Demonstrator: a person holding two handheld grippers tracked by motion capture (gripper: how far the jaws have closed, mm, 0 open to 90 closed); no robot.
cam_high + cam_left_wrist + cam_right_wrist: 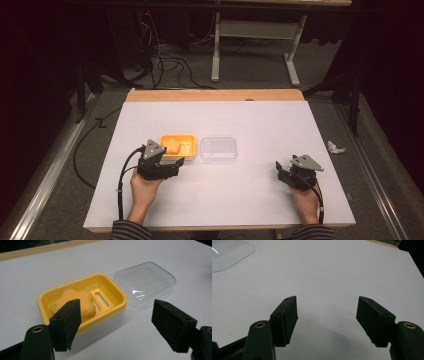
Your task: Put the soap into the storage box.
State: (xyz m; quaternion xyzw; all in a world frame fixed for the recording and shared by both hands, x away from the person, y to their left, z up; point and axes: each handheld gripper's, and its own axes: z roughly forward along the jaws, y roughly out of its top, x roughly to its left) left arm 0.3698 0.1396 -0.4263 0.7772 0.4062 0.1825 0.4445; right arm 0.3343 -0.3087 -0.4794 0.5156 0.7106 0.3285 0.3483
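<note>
In the high view a white bench point(250, 120) spans the middle of the frame, and just left of its centre sits a yellow soap dish point(177, 146) with an orange, flower-shaped soap point(171, 145) lying in its left half. Touching or almost touching the dish's right side lies a clear plastic lid point(218, 149), flat on the bench with its hollow side up. The left tongs point(176, 164) are held low at the lower left of the dish, close to its near edge; in the left gripper view their jaws stand wide apart and released, with the soap dish point(82, 300) and soap point(75, 302) at centre left, the left jaw overlapping the soap, and the clear lid point(145, 283) at upper right. The right tongs point(281, 170) are at the lower right of the high view, well apart from the lid; in the right gripper view their jaws are likewise spread and grasping nothing, above bare bench point(332, 275), with a corner of the lid point(229, 252) at upper left. A crumpled white scrap point(335, 147) lies on the floor to the right of the bench.
</note>
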